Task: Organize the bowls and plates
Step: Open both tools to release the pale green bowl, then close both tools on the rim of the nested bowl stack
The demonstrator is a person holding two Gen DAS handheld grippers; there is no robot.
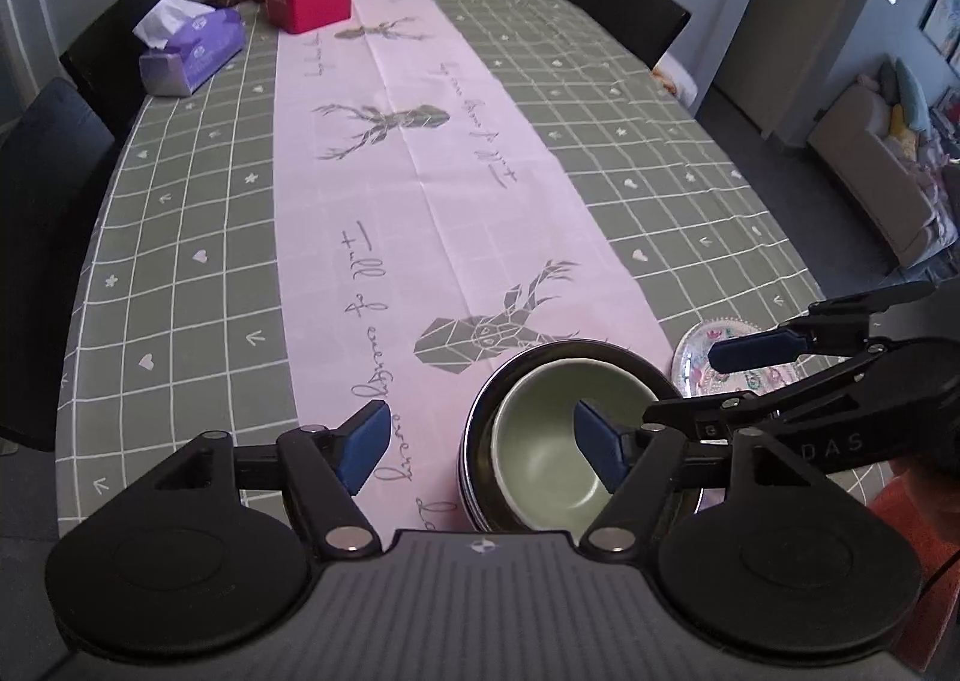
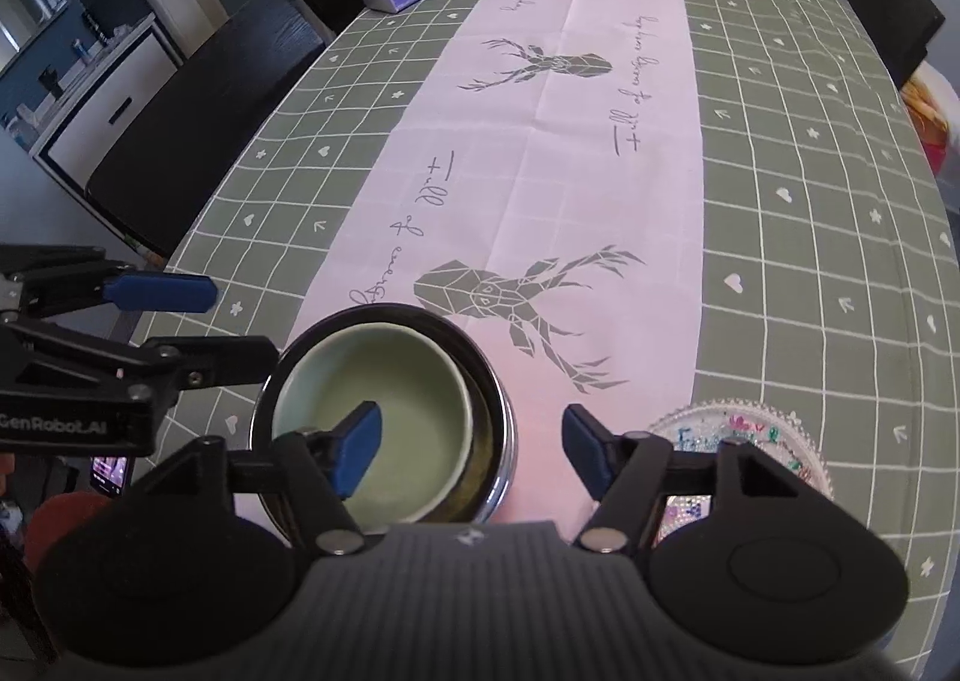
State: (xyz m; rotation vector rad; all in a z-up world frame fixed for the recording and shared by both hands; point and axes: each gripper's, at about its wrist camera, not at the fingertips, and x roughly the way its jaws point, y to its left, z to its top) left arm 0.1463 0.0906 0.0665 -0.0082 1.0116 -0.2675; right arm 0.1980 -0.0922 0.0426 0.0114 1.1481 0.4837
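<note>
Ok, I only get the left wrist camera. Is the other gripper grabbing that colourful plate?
Observer: No. The right wrist view shows the right gripper open, with nothing between its fingers.
Child: So where's the plate?
Observer: The plate lies flat on the green checked cloth, to the right of the dark bowl and not touching it.
Child: What's its edge like?
Observer: It has a beaded rim.
</note>
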